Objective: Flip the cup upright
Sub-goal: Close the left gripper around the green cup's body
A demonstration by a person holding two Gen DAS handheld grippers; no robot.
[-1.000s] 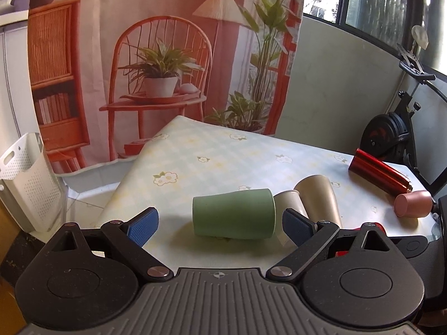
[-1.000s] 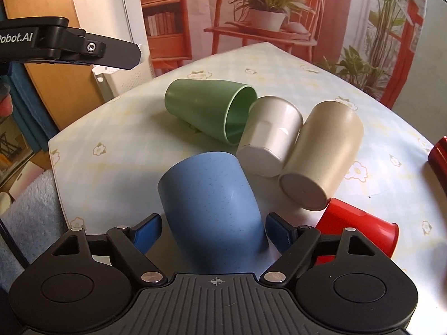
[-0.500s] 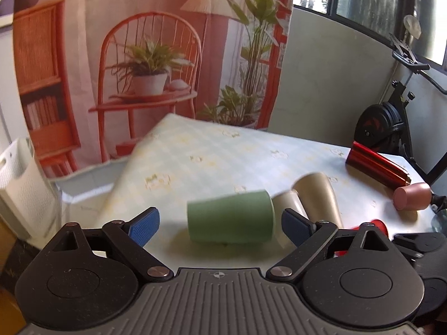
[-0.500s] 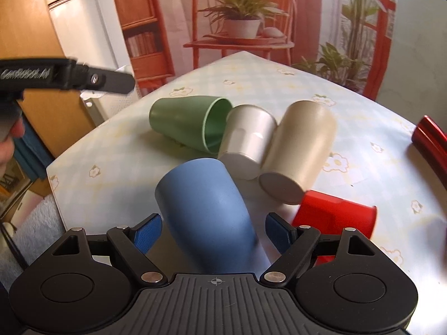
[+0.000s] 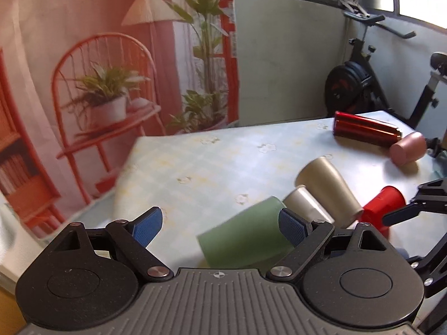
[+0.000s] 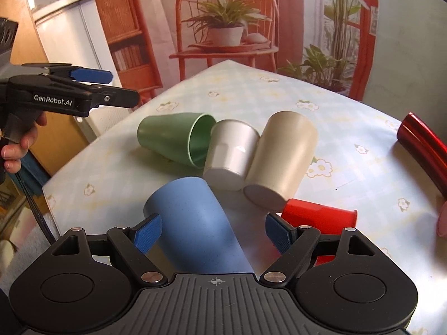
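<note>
The right hand-held gripper [image 6: 213, 231] is gaping wide, released, with the blue cup [image 6: 195, 223] lying on its side between its fingers on the desk [image 6: 349, 173]. The left hand-held gripper [image 5: 220, 223] is hovering released, the green cup [image 5: 245, 243] lying just ahead.

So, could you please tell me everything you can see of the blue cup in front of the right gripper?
The blue cup is a matte, faintly speckled tumbler, plastic by the look of it, lying on its side on the table. Its closed base points away towards the white cup; its mouth is hidden below the right gripper, whose open fingers flank it. Whether a pad touches it is unclear.
</note>
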